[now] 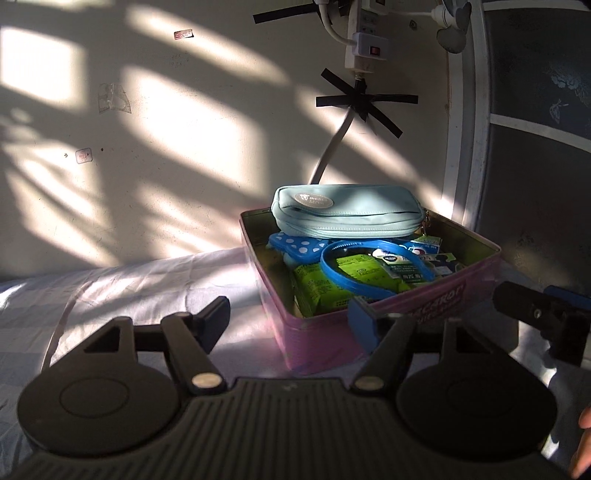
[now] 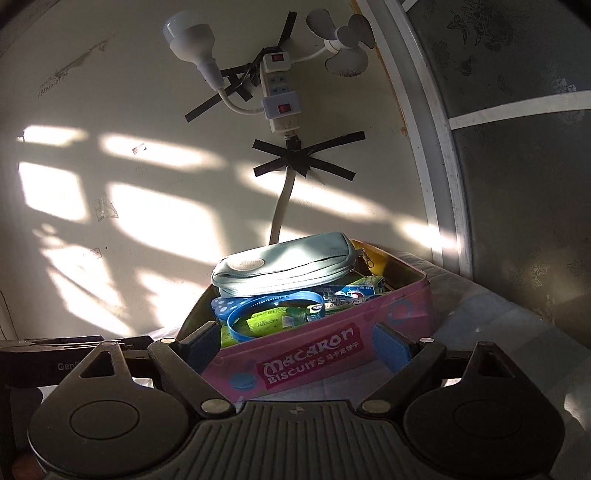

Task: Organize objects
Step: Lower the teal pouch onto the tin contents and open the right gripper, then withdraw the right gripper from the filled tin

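Where it lies, pouch (image 2: 284,264) spans tin (image 2: 306,363) widthwise.

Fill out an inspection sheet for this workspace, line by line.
Surface: pale cloth, part sunlit, part shaded.
Job's things: pink biscuit tin, lid off, holding a light blue pouch on top, a blue hairband, green packets and a blue dotted item.
Clutter: nothing seen.
Grippers: left gripper and right gripper, jaws open and empty.
Cables: power strip and its cable taped to the wall.
Surroundings: sunlit wall, small fan, bulb, patterned panel.
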`<state>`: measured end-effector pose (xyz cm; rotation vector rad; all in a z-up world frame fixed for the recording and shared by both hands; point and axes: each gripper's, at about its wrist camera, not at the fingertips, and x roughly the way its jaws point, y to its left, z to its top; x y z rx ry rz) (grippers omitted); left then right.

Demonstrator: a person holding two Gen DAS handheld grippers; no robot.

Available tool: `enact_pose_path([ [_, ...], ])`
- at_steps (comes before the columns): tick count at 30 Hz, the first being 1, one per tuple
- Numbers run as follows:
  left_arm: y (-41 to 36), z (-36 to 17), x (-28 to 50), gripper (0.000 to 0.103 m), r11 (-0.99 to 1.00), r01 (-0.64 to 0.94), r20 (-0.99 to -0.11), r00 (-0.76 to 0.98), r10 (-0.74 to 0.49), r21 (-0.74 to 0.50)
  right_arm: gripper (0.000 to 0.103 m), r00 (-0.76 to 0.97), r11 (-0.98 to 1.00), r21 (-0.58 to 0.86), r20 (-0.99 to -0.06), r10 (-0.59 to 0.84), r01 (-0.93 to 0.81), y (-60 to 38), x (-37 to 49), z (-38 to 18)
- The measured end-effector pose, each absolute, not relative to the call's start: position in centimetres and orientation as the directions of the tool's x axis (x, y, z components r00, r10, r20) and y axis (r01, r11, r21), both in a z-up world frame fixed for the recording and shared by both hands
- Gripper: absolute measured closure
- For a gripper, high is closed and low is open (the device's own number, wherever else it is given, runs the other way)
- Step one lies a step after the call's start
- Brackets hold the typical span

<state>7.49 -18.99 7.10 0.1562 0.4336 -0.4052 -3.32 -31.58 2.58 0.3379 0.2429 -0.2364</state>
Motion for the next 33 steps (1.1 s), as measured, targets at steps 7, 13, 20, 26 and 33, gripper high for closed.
enact_pose_path([
  [7, -17.1, 6.1, 5.2, 0.016, 0.911, 0.405, -0.438, 0.834, -0.334, 0.078, 0.016, 0.939, 0.91, 0.316, -0.298, -0.174, 0.269, -30.0, -5.5, 2.4],
  [13, -15.8, 5.9, 4.0, 0.001, 0.914, 0.397, -0.437, 0.839, -0.325, 0.083, 0.014, 0.942, 0.923, 0.291, -0.293, -0.164, 0.251, -28.4, -6.0, 3.1],
  [20, -14.7, 5.5, 3.5, 0.0, 0.925, 0.371, -0.45, 0.842, -0.298, 0.084, 0.012, 0.946, 0.933, 0.274, -0.286, -0.153, 0.234, -27.3, -6.3, 3.5],
  [26, -14.3, 5.3, 3.2, 0.0, 0.927, 0.362, -0.446, 0.848, -0.285, 0.096, 0.012, 0.945, 0.933, 0.275, -0.29, -0.148, 0.23, -27.0, -6.3, 3.6],
  [33, -14.5, 5.2, 3.3, 0.0, 0.938, 0.321, -0.439, 0.867, -0.234, 0.134, 0.012, 0.944, 0.933, 0.278, -0.297, -0.144, 0.23, -26.9, -6.1, 3.3],
])
